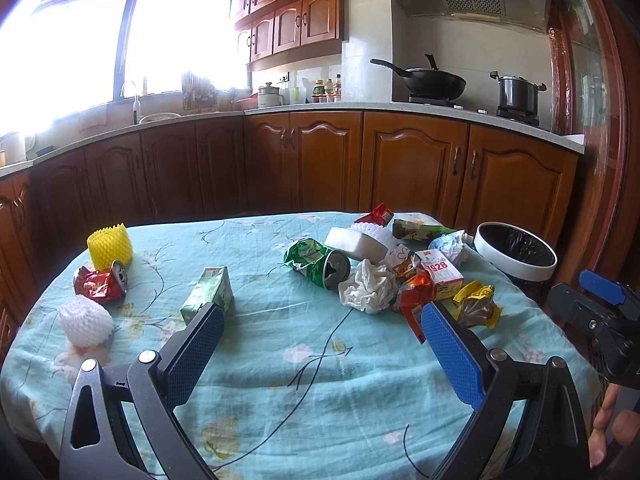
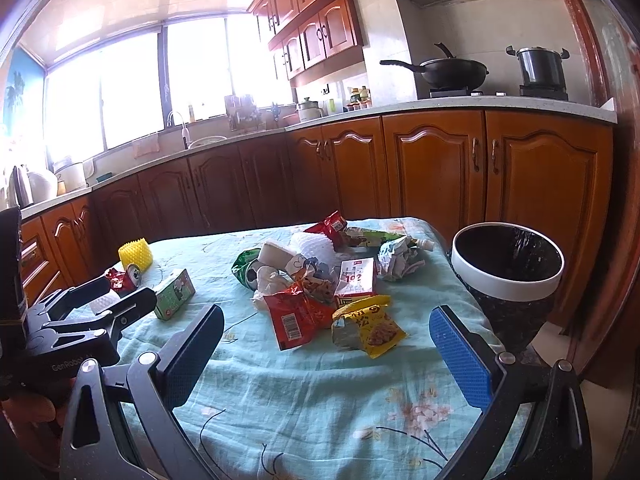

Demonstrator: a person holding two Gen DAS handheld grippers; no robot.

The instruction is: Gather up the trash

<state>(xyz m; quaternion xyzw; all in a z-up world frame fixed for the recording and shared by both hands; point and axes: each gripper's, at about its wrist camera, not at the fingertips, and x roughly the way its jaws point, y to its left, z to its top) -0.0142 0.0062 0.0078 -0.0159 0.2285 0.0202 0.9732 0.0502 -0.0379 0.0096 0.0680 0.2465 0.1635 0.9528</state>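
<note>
left tongs (image 1: 322, 322): the base runs off the bottom edge of its own view; in the right wrist view only dark linkage shows at the left edge, pads hidden.
right tongs (image 2: 326, 322): the lower frame is cut by the bottom edge.
hand (image 1: 614, 428): only fingers show at the right edge.
bin (image 1: 515, 251): the inside is too dark to read; its lower body is hidden behind the table (image 1: 280, 360) edge.
red wrapper (image 1: 414, 300): partly covered by the right blue pad (image 1: 452, 352).
white box (image 1: 440, 274): the small print is illegible.
window (image 1: 80, 48): blown out white, nothing outside can be told.
bottles (image 1: 328, 90): too small to identify.
</note>
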